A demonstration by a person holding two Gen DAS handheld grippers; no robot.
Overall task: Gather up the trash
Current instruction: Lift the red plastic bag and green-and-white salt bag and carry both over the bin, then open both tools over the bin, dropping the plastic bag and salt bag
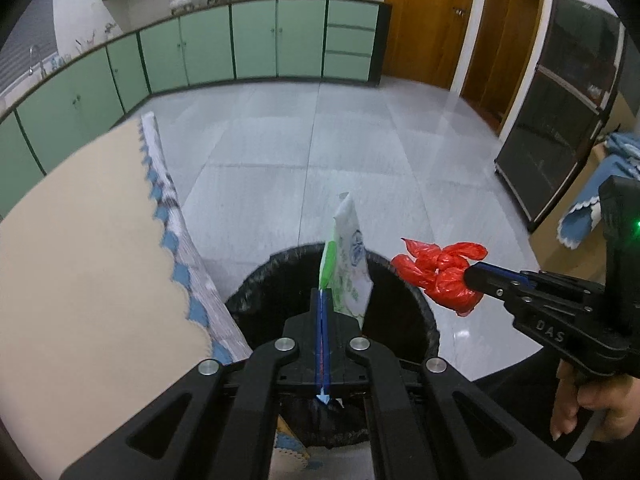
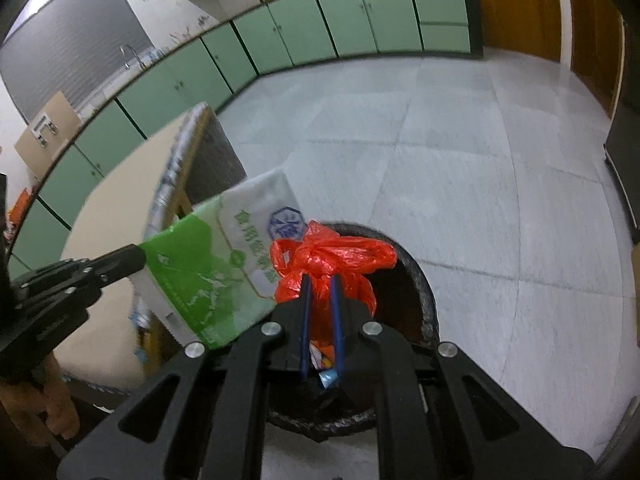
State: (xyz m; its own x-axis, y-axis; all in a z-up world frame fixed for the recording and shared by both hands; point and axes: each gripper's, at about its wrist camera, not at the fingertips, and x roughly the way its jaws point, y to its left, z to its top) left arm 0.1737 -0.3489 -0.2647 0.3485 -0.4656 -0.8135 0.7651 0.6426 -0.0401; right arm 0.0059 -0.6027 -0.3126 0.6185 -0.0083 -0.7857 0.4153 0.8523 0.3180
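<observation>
Left tool point(image 1: 322, 292): squeezing the green and white packet point(image 1: 348, 268), middle of the frame.
Right tool point(image 2: 320, 280): squeezing the red bag point(image 2: 332, 256).
Black bin point(image 1: 416, 300): sitting right under both.

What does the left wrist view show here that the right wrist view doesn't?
Only the left wrist view: a dark glass-fronted cabinet at right, a blue cloth with white trim beside it, and the green-and-white packet seen edge-on.

Only the right wrist view: the packet's printed face, litter inside the bin under the right tool, and a cardboard box far left.

Both: the left tool shut on the packet, the right tool shut on the red plastic bag, the black-lined bin below, the table, green cupboards.
</observation>
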